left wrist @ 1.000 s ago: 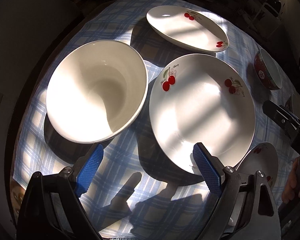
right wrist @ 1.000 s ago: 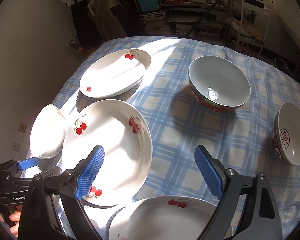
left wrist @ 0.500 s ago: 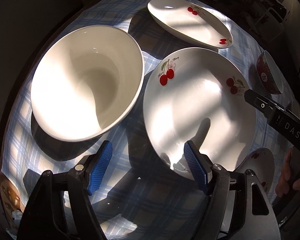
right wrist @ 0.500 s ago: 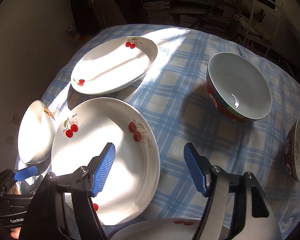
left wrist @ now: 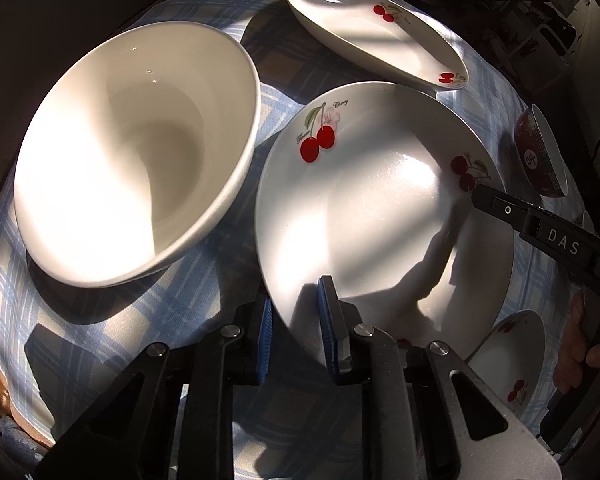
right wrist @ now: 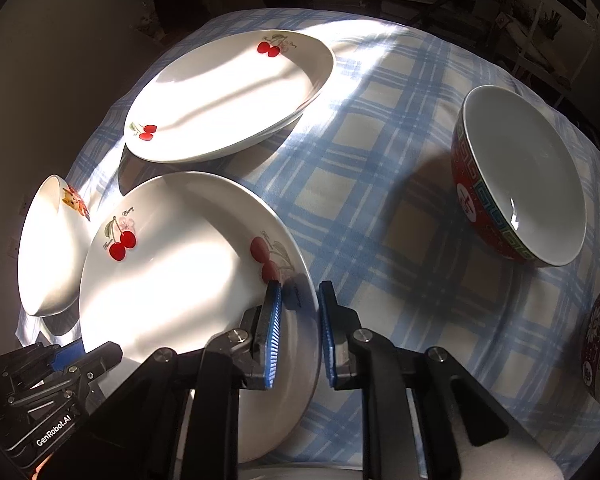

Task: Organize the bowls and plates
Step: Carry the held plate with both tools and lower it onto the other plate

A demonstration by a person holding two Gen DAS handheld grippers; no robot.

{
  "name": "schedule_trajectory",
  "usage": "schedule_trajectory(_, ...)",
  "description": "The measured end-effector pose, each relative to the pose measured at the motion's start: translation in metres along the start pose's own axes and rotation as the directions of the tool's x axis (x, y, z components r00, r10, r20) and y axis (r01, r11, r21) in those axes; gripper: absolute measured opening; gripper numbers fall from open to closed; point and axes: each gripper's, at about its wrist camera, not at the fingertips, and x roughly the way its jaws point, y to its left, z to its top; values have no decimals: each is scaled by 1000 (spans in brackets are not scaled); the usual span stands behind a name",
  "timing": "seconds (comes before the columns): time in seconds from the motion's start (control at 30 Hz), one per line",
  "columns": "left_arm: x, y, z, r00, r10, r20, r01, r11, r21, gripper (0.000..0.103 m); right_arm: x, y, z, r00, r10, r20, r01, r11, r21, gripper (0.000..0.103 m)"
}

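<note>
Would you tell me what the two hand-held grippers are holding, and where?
Both clamp the near cherry plate by its rim: the left hand-held gripper at one edge, the right hand-held gripper at the opposite.

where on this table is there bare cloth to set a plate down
The widest bare cloth lies between the near cherry plate, the far cherry plate and the red bowl. It is crowded on the other side: the white bowl nearly touches the near plate, with another plate beside it.
</note>
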Motion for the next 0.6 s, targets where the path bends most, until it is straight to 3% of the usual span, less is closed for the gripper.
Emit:
schedule_trajectory(0.27,-13,-15,-5,994,56,95,-63,995,73,21,-4,-2,-6,1000,-1,-16,0,1000,-23,18)
schedule_trajectory(0.6,-24,-27,-11,995,-28,94,17,994,109,20,-31,-17,-21,1000,-23,19,23,1000,9,16)
